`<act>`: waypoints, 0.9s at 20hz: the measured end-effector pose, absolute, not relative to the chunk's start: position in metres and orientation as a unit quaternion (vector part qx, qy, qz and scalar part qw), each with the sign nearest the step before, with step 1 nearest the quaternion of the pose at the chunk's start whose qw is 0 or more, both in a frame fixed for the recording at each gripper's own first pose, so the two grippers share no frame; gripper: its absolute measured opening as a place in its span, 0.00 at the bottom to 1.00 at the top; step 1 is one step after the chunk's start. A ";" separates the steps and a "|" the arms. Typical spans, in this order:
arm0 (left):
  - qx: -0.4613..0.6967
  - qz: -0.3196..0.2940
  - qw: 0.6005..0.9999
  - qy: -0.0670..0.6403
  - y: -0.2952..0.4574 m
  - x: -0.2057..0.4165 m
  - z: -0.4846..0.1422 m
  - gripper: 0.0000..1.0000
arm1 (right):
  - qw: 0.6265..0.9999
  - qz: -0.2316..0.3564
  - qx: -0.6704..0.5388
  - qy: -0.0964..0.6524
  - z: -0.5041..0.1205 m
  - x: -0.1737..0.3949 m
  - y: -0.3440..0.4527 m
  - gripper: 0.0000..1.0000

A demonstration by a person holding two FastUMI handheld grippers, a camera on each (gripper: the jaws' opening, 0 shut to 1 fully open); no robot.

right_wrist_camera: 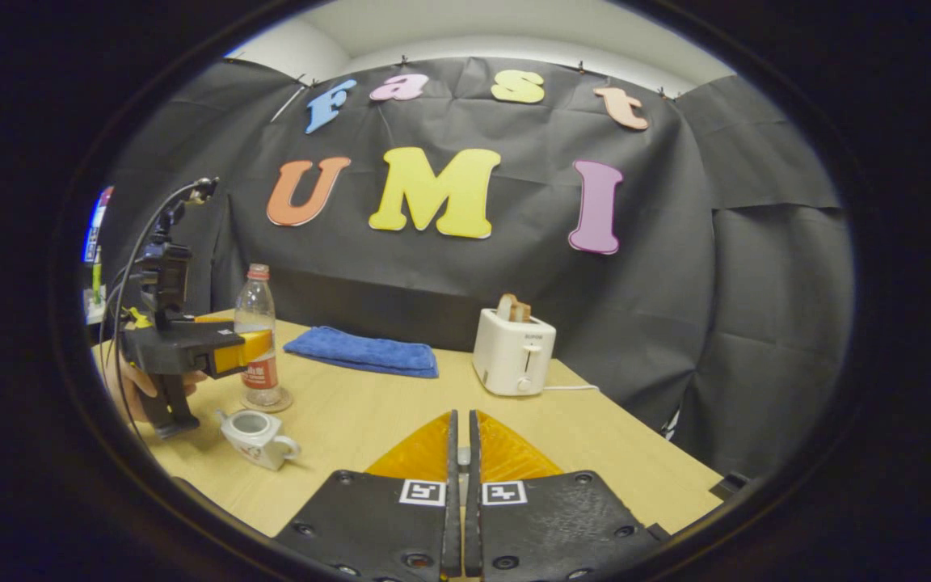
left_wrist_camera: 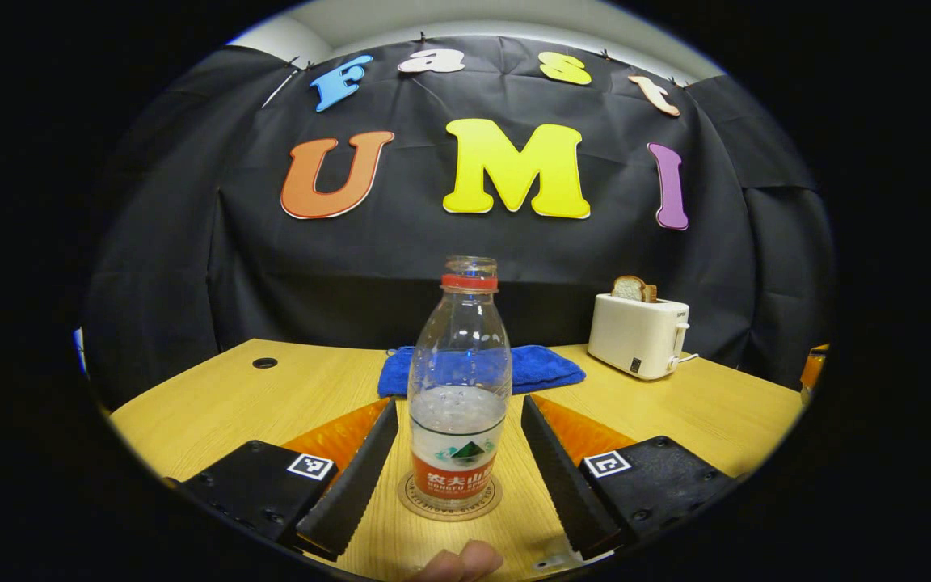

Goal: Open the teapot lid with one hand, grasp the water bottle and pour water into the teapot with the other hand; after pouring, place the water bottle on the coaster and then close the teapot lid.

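Straddling the water bottle [left_wrist_camera: 459, 388] on its coaster [left_wrist_camera: 449, 499], the left gripper [left_wrist_camera: 457, 461] gapes wide, touching nothing; the right gripper [right_wrist_camera: 459, 453], pinched closed, appears empty. Withdrawing crookedly could topple the bottle toward the lidless teapot [right_wrist_camera: 255, 436] at seven o'clock.

This is a staged recording booth, not a lived-in kitchen. Black cloth [right_wrist_camera: 676, 267] hangs pinned as a backdrop beneath a plain white wall [right_wrist_camera: 465, 32]. A bare wooden desk [right_wrist_camera: 368, 420] with a cable hole [left_wrist_camera: 265, 363] carries household props: a white toaster [right_wrist_camera: 513, 351] holding bread, a folded blue towel [right_wrist_camera: 362, 351], a small teapot [right_wrist_camera: 254, 437].
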State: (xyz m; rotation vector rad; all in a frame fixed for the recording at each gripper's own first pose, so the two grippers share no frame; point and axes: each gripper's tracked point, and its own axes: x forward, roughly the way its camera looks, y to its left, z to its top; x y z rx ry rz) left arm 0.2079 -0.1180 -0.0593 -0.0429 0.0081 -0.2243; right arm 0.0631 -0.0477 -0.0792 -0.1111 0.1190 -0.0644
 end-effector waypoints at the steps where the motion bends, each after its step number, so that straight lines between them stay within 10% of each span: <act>1: -0.024 -0.108 0.994 0.001 -0.111 0.198 -0.058 0.96 | 0.996 -0.028 -0.057 0.055 -0.076 0.061 -0.043 0.02; 18: 0.007 -0.066 0.998 -0.006 -0.009 0.060 -0.020 0.96 | 0.986 0.156 -0.020 0.051 -0.092 0.079 0.105 0.02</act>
